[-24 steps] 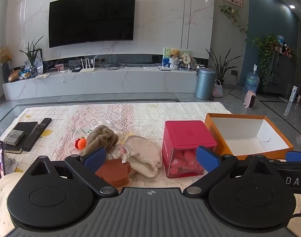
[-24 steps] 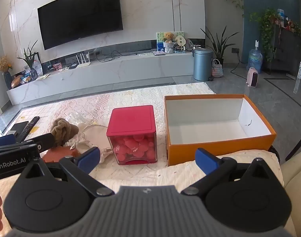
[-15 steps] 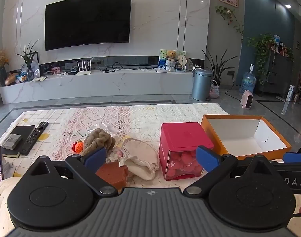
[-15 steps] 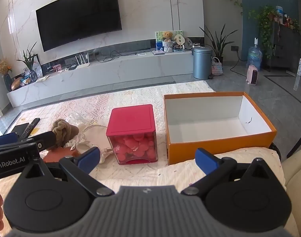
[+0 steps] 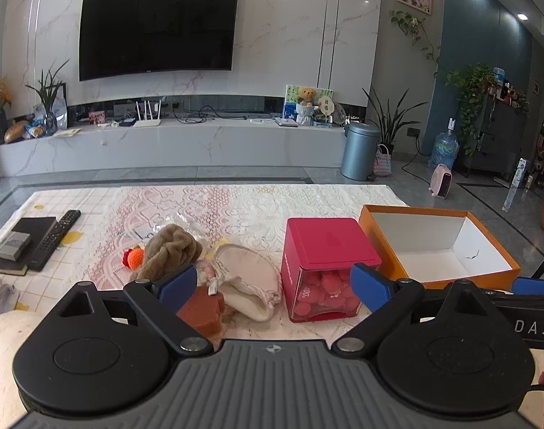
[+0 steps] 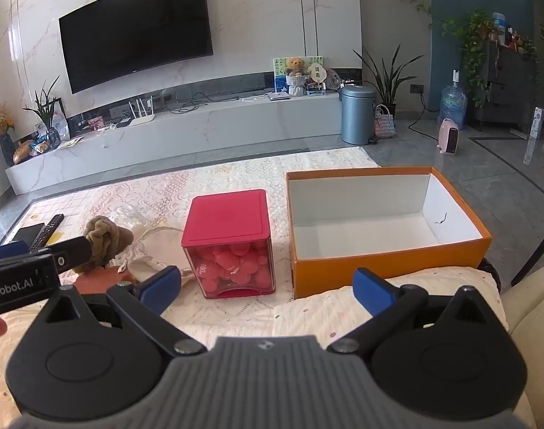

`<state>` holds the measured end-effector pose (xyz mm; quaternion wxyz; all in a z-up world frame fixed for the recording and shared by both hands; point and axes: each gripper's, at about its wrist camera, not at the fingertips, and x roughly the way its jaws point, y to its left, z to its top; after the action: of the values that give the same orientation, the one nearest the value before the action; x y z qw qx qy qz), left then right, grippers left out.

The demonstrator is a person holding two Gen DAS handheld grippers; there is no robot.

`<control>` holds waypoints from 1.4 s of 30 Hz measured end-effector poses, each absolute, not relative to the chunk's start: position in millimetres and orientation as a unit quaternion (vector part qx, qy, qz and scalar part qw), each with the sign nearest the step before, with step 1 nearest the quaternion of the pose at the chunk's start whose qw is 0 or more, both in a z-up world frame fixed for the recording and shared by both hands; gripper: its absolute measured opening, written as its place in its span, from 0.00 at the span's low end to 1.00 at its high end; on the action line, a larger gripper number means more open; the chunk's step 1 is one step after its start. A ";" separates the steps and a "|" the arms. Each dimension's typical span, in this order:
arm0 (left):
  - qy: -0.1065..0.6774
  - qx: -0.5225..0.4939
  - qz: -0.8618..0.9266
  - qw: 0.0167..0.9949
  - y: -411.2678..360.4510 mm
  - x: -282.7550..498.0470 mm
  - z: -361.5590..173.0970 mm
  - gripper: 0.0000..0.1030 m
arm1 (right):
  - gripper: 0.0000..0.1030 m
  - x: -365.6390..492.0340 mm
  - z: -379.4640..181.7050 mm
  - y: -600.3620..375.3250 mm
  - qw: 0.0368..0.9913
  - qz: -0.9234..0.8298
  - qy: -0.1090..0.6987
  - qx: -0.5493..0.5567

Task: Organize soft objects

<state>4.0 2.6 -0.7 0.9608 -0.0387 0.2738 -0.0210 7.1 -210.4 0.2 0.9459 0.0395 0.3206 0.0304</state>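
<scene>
— Jaws of the left hand-held gripper (image 5: 270, 286) and right hand-held gripper (image 6: 266, 286) are spread wide, nothing gripped, both tilted downward.

— What is hidden?

— The rust-brown soft block (image 5: 202, 309) is partly covered by a finger; "100" is read on the red box (image 5: 325, 268). Soft things are piled left of it, on the tabletop (image 5: 236, 207).

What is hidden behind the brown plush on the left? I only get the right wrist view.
Observer: A small orange knitted toy lies just left of the brown plush.
Operator: Anything on the black book?
Observer: A small grey box sits on the black book, beside the remote.
Operator: Is the left gripper holding something?
Observer: No, the left gripper is wide open and grips nothing.
</scene>
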 end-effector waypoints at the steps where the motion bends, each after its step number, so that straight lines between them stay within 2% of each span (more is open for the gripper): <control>1: 0.276 -0.042 -0.023 0.960 3.2 4.2 -1.4 1.00 | 0.97 7.4 -0.3 -210.4 0.946 0.030 0.321 0.040; 42: 0.285 -0.037 -0.032 0.957 -3.9 3.3 -5.5 1.00 | 0.97 6.3 -3.7 -210.3 0.947 0.022 0.318 0.030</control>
<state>3.3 -3.9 -5.5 0.9572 -0.0366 0.2853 -0.0320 6.3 -210.3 -3.7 0.9474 0.0296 0.3179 0.0223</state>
